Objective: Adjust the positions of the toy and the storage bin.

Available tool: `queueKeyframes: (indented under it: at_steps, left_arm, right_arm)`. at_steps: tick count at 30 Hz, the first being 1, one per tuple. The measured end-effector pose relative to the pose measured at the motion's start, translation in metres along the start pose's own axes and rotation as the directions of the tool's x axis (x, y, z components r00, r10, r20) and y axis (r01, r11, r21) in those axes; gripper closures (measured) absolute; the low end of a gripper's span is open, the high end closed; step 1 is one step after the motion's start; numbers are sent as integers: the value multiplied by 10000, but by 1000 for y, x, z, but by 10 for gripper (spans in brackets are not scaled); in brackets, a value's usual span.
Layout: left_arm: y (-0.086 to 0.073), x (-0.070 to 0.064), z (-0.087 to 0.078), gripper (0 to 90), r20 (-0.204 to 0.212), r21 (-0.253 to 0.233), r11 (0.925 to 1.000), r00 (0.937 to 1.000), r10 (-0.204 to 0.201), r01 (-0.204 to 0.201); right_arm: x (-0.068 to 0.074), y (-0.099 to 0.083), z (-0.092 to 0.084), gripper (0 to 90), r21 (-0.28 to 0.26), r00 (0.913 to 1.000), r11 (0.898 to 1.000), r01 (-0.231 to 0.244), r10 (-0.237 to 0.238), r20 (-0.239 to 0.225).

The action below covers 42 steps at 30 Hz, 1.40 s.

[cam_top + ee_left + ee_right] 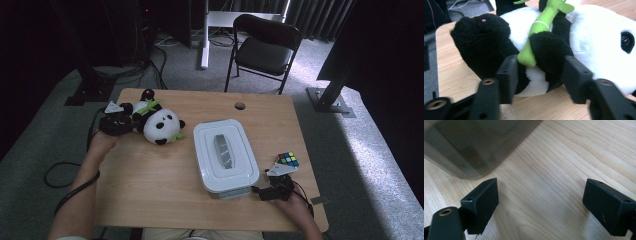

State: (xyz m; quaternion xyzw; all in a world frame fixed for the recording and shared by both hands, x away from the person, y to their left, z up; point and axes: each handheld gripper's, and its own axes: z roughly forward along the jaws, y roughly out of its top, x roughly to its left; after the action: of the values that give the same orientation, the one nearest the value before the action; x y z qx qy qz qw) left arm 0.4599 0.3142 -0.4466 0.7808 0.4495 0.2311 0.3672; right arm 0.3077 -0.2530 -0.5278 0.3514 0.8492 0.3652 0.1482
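Note:
A black-and-white panda plush [159,125] with a green bamboo stalk [537,30] lies on its side at the table's far left. My left gripper [125,121] comes at it from the left. In the left gripper view its jaws [540,60] press on the panda's black limb and white belly from both sides. My right gripper [276,189] rests low at the near right of the table [150,175], beside the front right corner of a white lidded box [225,155]. Its jaws [541,191] stand wide apart over bare wood, with the box's corner [474,145] ahead of them.
A colour cube [287,159] sits on the table just beyond my right gripper. A black folding chair [265,47] stands on the floor past the table's far edge. Cables trail off the table's left and right sides.

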Motion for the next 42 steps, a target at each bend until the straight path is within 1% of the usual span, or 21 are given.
queueKeyframes:
  at_steps: [4, 5, 7, 10, 14, 15, 17, 18, 19, 21, 23, 27, 31, 32, 33, 35, 37, 38, 39, 40, 42]
  left_arm:
    - [2, -5, -2, 651, -166, 275, 9996, 9998, -101, 106]
    - [2, -8, -3, 680, -188, 365, 9993, 9998, -22, 29]
    - [2, -13, -4, 720, 7, 516, 9987, 10000, 24, -25]
    - [2, -24, -7, 742, -98, 694, 9974, 9997, 222, -215]
    - [1, -40, -12, 756, -137, 739, 9973, 9999, -35, 45]
    - [1, -44, -13, 783, -147, 741, 9972, 9998, -95, 105]
    - [0, -49, -17, 835, 18, 723, 9970, 9997, -261, 259]
    - [-1, -52, -19, 900, 96, 616, 9974, 9992, -385, 379]
    - [-1, -54, -20, 900, 204, 532, 9973, 9985, -514, 503]
    - [-2, -57, -22, 900, 385, 533, 9977, 9982, -450, 429]
    - [-3, -58, -25, 900, 369, 446, 9984, 9986, -374, 357]
    - [-4, -53, -36, 900, 8, 136, 9996, 9997, -233, 233]
    - [-6, -38, -49, 900, -228, -241, 9984, 9984, -523, 517]
    - [-6, -34, -52, 894, -199, -303, 9974, 9977, -653, 647]
    - [-6, -31, -55, 851, -260, -355, 9969, 9971, -709, 699]
    - [-4, -24, -57, 801, -15, -460, 9960, 9970, -769, 768]
    - [-3, -17, -53, 620, 173, -330, 9959, 9963, -841, 847]
    - [-3, -13, -50, 561, 478, -277, 9962, 9956, -812, 826]
    - [-3, -12, -47, 513, 441, -288, 9963, 9958, -802, 815]
    - [-2, -11, -44, 450, 146, -208, 9965, 9966, -811, 814]
    - [-2, -9, -38, 413, 9, -70, 9980, 9981, -624, 624]
  right_arm:
    - [0, 0, 0, 130, -2, 10000, 10000, -11, 11, 19]
    - [0, 0, 0, 130, -1, 10000, 10000, -17, 17, 19]
    - [0, 0, 0, 131, -4, 10000, 10000, -13, 13, 18]
    - [0, 0, 0, 131, -5, 10000, 10000, -16, 16, 19]
    - [0, 0, 0, 131, 3, 10000, 10000, -10, 10, 21]
    - [0, 0, 0, 131, -4, 10000, 10000, -15, 15, 21]
    - [0, 0, 0, 131, 0, 10000, 10000, -14, 14, 24]
    - [0, 0, 0, 131, 2, 10000, 10000, -13, 13, 24]
    - [0, 0, 0, 131, -5, 10000, 10000, -13, 13, 23]
    - [0, 0, 0, 131, -5, 10000, 10000, -18, 18, 23]
    - [0, 0, 0, 131, -6, 10000, 10000, -16, 16, 24]
    - [0, 0, 0, 132, -3, 10000, 10000, -17, 17, 28]
    - [0, 0, 0, 132, -7, 10000, 10000, -21, 21, 26]
    - [0, 0, 0, 132, -5, 10000, 10000, -20, 20, 26]
    - [0, 0, 0, 132, -5, 10000, 10000, -19, 19, 28]
    - [0, 0, 0, 132, -3, 10000, 10000, -23, 23, 26]
    - [0, 0, 0, 132, -1, 10000, 10000, -19, 19, 28]
    - [0, 0, 0, 132, -1, 10000, 10000, -16, 16, 26]
    - [0, 0, 0, 132, 0, 10000, 10000, -16, 16, 27]
    - [0, 0, 0, 132, -3, 10000, 10000, -24, 24, 26]
    - [0, 0, 0, 132, -4, 10000, 10000, -27, 27, 37]
